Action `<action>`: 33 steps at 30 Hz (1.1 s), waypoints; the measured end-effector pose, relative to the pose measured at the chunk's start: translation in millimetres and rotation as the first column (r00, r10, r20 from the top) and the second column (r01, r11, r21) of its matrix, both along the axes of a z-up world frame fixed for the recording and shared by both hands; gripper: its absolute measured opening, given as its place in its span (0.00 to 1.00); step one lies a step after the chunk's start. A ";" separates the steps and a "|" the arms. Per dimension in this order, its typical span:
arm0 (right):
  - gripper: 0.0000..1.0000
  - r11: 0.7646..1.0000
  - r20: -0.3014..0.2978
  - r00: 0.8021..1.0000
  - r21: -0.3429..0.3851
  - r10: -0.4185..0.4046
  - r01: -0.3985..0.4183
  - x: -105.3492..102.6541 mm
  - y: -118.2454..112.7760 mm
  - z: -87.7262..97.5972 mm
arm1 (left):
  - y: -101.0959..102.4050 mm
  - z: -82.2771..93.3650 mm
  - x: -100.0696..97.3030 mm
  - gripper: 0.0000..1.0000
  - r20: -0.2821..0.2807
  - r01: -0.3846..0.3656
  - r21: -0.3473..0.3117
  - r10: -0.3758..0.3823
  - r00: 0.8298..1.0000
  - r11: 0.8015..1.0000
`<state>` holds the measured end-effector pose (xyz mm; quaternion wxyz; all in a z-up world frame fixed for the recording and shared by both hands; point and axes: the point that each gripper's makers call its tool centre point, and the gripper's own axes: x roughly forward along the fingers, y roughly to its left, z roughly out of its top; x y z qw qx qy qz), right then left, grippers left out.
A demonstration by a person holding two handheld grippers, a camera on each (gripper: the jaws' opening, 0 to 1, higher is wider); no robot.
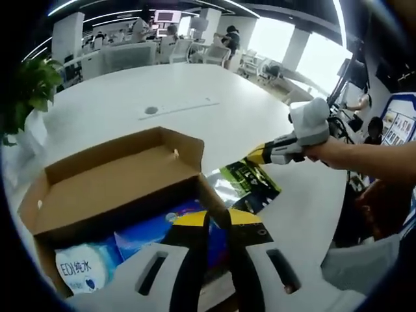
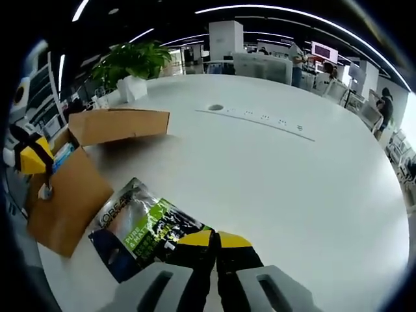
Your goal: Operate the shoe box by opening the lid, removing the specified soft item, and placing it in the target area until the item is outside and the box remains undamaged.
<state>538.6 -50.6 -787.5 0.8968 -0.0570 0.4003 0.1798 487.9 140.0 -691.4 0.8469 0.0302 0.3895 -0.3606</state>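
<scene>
- Shoe box [image 1: 110, 188] is sitting open on the white surface [image 2: 273, 169].
- Right tongs [image 2: 214, 242] are clamping the packet [image 2: 146, 234] just beside the box.
- Left tongs [image 1: 218, 224] are hovering together over the box.

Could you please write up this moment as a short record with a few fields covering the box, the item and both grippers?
Box: brown cardboard shoe box, lid flaps open, on the round white table
Left inside: blue packets, one white-and-blue wipes pack
Item: glossy black-and-green soft pouch, outside the box, lying on the table beside it
Right gripper: shut on the pouch's edge
Left gripper: jaws together over the box's near rim, holding nothing clearly
</scene>
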 end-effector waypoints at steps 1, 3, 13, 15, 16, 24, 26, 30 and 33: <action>0.00 1.000 0.000 1.000 0.000 0.000 0.000 0.0 0.2 0.1 | 1.4 -0.1 -0.4 0.09 0.000 0.000 0.001 0.000 1.000 1.000; 0.00 1.000 0.001 1.000 0.003 -0.001 0.001 0.4 0.7 0.1 | 5.7 0.0 -0.7 0.09 0.003 -0.004 0.003 0.004 1.000 1.000; 0.03 0.998 0.022 0.999 -0.046 0.044 -0.043 2.3 -1.3 1.5 | 29.0 4.8 4.0 0.11 0.018 -0.038 0.001 0.038 0.999 0.999; 0.04 0.998 0.024 0.999 -0.043 0.045 -0.044 1.3 -0.7 4.4 | 31.9 6.1 4.9 0.11 0.024 -0.042 0.001 0.042 0.999 0.999; 0.05 0.998 0.024 0.999 -0.042 0.045 -0.044 0.9 -0.6 5.6 | 34.5 6.7 5.9 0.11 0.028 -0.047 0.002 0.047 0.999 0.999; 0.14 0.997 0.040 0.997 -0.046 0.071 -0.069 -2.3 2.5 16.1 | 47.2 10.9 5.1 0.14 0.044 -0.054 0.004 0.054 0.998 0.999; 0.17 0.996 0.042 0.996 -0.045 0.082 -0.080 -4.0 4.4 19.0 | 50.7 11.4 5.1 0.15 0.049 -0.054 0.008 0.053 0.997 0.999; 0.22 0.994 0.051 0.993 -0.050 0.103 -0.100 -7.4 6.4 25.6 | 58.2 14.3 5.1 0.15 0.057 -0.054 0.013 0.054 0.997 0.998; 0.24 0.990 0.056 0.991 -0.073 0.122 -0.118 -11.1 4.9 31.0 | 65.1 17.9 6.0 0.15 0.071 -0.054 0.020 0.052 0.996 0.998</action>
